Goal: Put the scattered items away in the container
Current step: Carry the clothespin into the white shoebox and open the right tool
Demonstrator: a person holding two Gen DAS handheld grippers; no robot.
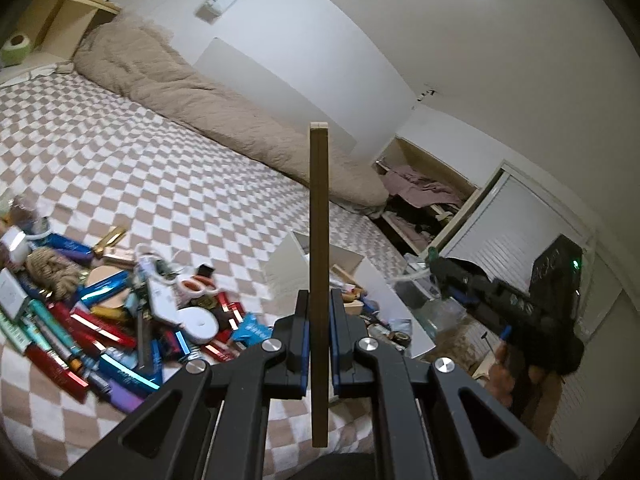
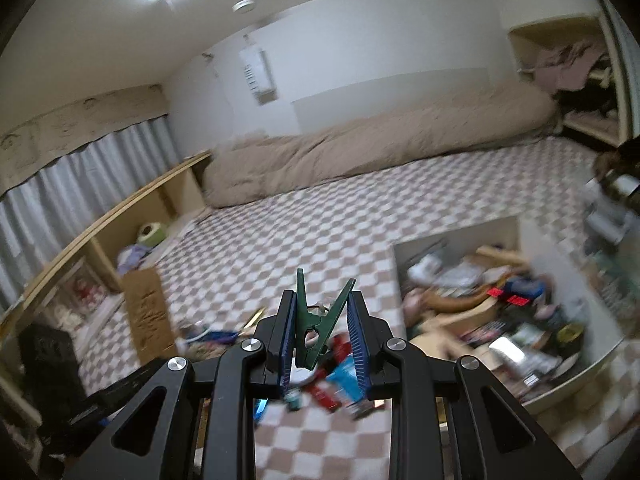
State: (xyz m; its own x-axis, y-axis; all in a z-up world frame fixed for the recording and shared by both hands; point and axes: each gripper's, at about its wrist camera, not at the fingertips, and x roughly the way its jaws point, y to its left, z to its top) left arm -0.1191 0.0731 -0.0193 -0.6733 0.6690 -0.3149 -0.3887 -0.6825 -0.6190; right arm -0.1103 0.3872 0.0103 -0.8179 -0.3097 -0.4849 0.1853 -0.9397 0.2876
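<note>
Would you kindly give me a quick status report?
Left gripper shut on wooden slat. Right gripper shut on green clothespin. White box open, nothing blocking.

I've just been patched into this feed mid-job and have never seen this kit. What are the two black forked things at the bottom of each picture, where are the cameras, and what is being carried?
There is no robot arm here: a person holds a hand-operated claw in each hand, and a wide-angle camera on each one looks forward along its two fingers. That is why black arms fill the bottom of both pictures.

The left wrist view shows the left claw shut on a thin wooden strip, seen edge-on and standing upright. The right wrist view shows the right claw shut on a green clothespin.

Below lies a checkered bedspread with a pile of scattered items: shiny red and blue packets, a white tape roll and more. The white container, already partly filled, sits beside the pile. The right view is blurred.
</note>
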